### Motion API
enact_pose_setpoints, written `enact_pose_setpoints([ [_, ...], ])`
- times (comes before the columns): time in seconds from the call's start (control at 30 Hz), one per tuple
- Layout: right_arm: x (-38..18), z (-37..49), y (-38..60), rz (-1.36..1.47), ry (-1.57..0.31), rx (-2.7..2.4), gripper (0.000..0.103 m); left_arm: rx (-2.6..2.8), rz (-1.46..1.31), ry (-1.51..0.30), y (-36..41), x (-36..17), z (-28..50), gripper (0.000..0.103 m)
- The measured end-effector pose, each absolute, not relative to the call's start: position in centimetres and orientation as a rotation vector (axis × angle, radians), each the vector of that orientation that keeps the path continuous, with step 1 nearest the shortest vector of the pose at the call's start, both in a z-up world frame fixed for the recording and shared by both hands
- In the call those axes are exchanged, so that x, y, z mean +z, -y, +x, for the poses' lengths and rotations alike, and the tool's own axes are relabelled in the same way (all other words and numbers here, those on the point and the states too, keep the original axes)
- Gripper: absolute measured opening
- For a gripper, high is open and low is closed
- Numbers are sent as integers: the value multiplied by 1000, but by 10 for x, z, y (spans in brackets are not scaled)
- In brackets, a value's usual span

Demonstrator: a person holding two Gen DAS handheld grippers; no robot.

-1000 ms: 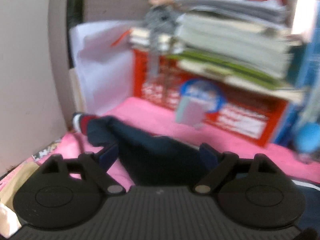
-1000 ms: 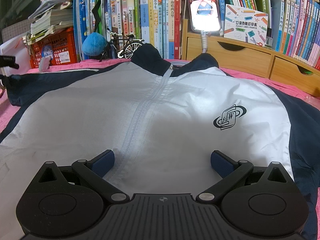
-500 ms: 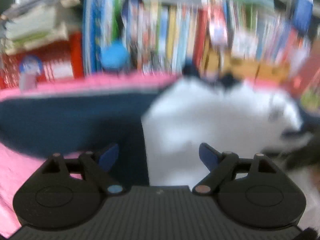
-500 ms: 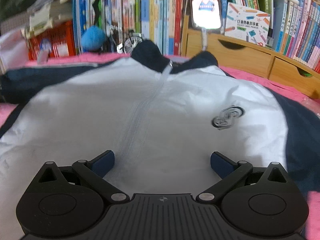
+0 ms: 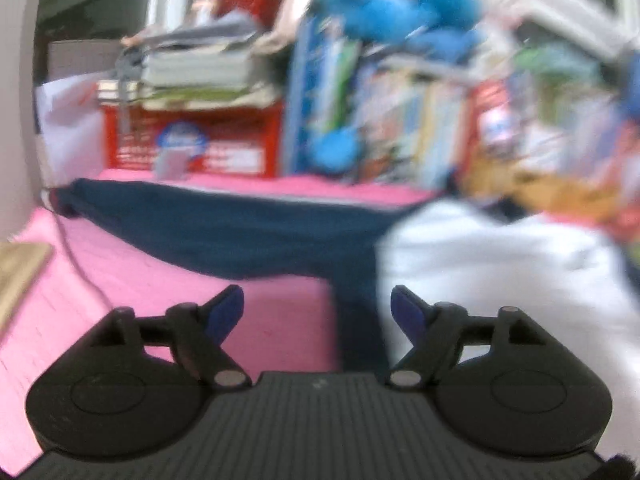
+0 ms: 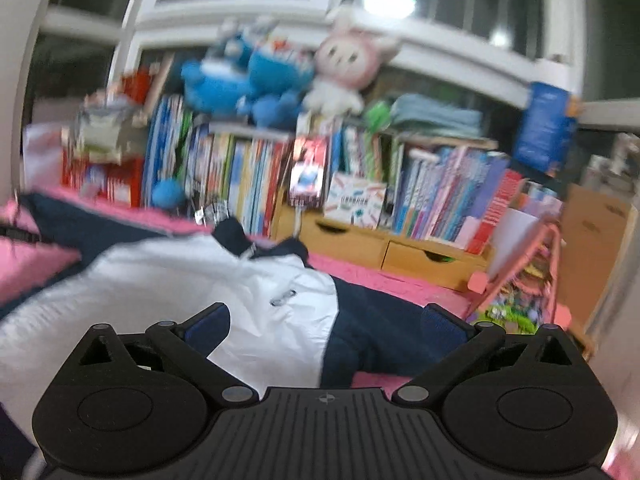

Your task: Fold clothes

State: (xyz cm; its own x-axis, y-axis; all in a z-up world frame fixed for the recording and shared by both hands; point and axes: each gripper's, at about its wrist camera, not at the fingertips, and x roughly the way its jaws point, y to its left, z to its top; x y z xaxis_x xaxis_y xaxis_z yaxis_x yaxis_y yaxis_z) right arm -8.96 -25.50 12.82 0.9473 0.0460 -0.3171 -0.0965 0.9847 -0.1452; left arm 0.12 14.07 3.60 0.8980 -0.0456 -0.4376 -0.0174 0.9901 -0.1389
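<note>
On the pink-covered desk (image 6: 404, 280) lies one white and navy jacket (image 6: 256, 292), spread flat with two navy sleeves outstretched. Left gripper (image 5: 318, 308), jaws closing, and right gripper (image 6: 326, 324), jaws spread, are both empty above it.

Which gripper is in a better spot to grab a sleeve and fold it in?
Probably left. The left gripper faces the spread navy sleeve on the pink cover; its jaws are closing, nothing between them. The right gripper, open, looks higher, toward the books.
</note>
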Motion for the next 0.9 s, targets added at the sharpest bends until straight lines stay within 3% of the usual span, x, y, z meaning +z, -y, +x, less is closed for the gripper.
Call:
enact_pose_setpoints([
  [0.23,38,-135,175,-19,-277,130,102,-56,-133,-403,-78,3,-57,85],
  [0.43,2,-129,119,-195,-274,197,88,82,-19,-440,-80,-24,-52,85],
  [0.77,-20,-124,193,-131,-293,-142,91,90,8,-426,-79,-29,-57,86],
  [0.83,-22,-122,225,-78,-301,-227,99,89,10,-424,-78,-30,-58,87],
  [0.9,-25,-121,248,-54,-298,-320,100,91,14,-423,-77,-30,-58,87],
])
